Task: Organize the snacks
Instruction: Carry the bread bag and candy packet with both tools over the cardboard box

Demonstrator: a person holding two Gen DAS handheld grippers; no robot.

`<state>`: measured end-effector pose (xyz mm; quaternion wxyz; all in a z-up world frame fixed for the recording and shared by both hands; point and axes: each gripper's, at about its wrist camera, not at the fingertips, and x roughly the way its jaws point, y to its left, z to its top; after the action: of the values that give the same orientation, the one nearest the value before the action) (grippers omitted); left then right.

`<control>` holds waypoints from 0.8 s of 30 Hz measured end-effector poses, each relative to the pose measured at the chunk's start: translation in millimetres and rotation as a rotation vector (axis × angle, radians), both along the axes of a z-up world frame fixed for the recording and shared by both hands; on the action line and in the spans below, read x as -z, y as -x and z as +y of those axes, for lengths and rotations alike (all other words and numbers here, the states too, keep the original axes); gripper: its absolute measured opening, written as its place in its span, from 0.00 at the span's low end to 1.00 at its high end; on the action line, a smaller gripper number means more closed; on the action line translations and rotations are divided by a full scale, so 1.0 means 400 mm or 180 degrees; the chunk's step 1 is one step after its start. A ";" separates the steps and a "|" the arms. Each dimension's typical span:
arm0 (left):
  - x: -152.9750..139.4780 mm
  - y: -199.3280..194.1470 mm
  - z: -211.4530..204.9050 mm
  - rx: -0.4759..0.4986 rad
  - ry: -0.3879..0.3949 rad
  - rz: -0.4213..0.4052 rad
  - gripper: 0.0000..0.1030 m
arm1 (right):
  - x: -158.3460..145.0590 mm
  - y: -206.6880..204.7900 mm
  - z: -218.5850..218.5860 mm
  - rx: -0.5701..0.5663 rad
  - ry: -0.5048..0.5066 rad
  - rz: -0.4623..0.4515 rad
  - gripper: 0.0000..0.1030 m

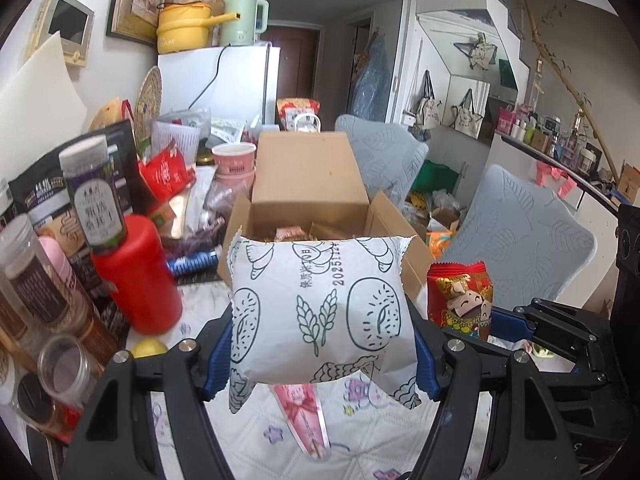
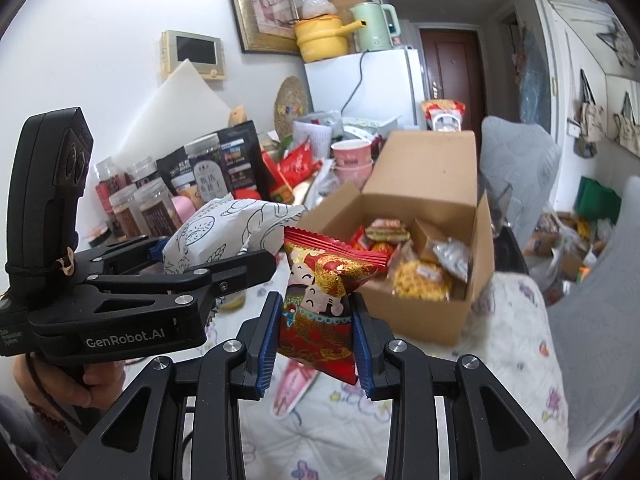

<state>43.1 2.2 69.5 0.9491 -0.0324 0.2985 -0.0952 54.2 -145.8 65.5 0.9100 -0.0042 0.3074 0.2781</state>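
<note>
My left gripper (image 1: 322, 356) is shut on a puffy white snack packet (image 1: 320, 308) printed with green bread and wheat drawings, held up above the table in front of an open cardboard box (image 1: 308, 184). In the right wrist view the same white packet (image 2: 224, 236) sits in the left gripper (image 2: 216, 256). The right gripper (image 2: 316, 340) is shut on a red and gold snack packet (image 2: 320, 300) with cartoon figures, also raised near the cardboard box (image 2: 424, 216), which holds several wrapped snacks (image 2: 416, 256). That red packet (image 1: 460, 300) shows at the right of the left wrist view.
A pink wrapped snack (image 1: 304, 412) lies on the floral tablecloth (image 1: 360, 440) below both grippers. Jars, a red canister (image 1: 136, 272) and dark pouches crowd the left side. Pink cups (image 2: 352, 156) and a white fridge (image 2: 360, 84) stand behind the box. Grey chairs (image 1: 520, 240) stand at the right.
</note>
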 end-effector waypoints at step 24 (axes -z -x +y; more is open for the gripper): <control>-0.073 -0.284 0.045 -0.0159 0.0022 -0.0323 0.69 | -0.070 -0.291 0.031 0.0069 -0.0062 -0.0347 0.32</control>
<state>156.7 20.3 98.9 0.9650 -0.0382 0.2488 -0.0741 170.6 -133.4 93.3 0.9284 -0.0071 0.2546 0.2705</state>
